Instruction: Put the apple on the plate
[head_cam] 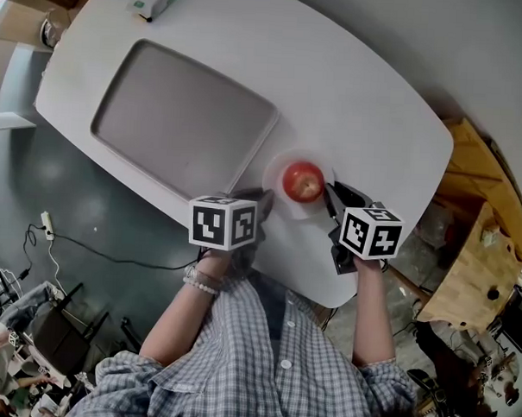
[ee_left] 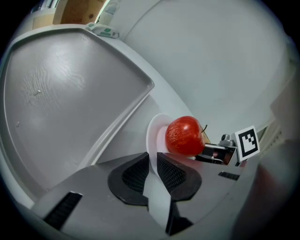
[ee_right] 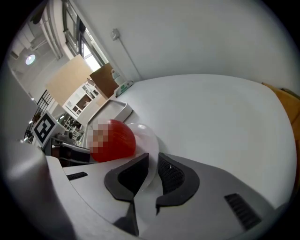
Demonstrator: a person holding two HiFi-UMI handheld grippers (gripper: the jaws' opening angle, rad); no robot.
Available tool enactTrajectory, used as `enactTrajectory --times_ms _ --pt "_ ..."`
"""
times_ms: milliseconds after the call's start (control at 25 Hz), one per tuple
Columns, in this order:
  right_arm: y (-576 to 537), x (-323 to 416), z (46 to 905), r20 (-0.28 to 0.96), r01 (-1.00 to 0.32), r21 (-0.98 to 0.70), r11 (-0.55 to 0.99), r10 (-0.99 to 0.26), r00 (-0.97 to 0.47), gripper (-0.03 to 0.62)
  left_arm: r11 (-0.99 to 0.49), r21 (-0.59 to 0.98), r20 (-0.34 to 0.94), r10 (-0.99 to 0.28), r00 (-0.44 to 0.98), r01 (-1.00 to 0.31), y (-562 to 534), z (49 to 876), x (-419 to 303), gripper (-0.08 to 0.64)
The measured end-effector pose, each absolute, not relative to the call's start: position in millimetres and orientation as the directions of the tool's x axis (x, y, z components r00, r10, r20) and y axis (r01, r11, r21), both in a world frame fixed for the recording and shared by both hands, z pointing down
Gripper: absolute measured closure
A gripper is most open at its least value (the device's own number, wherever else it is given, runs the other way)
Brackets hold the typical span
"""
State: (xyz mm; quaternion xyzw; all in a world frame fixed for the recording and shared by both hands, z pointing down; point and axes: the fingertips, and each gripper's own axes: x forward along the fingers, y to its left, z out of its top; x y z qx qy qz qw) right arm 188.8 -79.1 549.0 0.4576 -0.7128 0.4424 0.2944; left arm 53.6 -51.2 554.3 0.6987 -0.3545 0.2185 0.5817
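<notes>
With the round red apple (head_cam: 303,181) already sitting on the small translucent white plastic plate (head_cam: 275,170) by the white tabletop's (head_cam: 361,95) near edge, the left gripper (head_cam: 263,203) and right gripper (head_cam: 335,199) each clamp its rim, so next likely comes a level, joint lift or release.

a work room or lab, big white table (head_cam: 378,96) in the middle, power strip (head_cam: 46,225) on the grey floor (head_cam: 80,195) at 9 o'clock, cardboard boxes (head_cam: 19,20) at 11 o'clock, bare wooden furniture (head_cam: 474,282) at 4 o'clock
</notes>
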Motion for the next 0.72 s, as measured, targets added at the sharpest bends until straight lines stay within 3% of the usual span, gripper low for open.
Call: enactTrajectory --times_ms 720 --pt "-78 184 531 0.823 -0.913 -0.393 0.107 -0.403 -0.401 0.529 -0.032 0.7 0.687 -0.242 0.685 -0.713 -55 538 47 0.518"
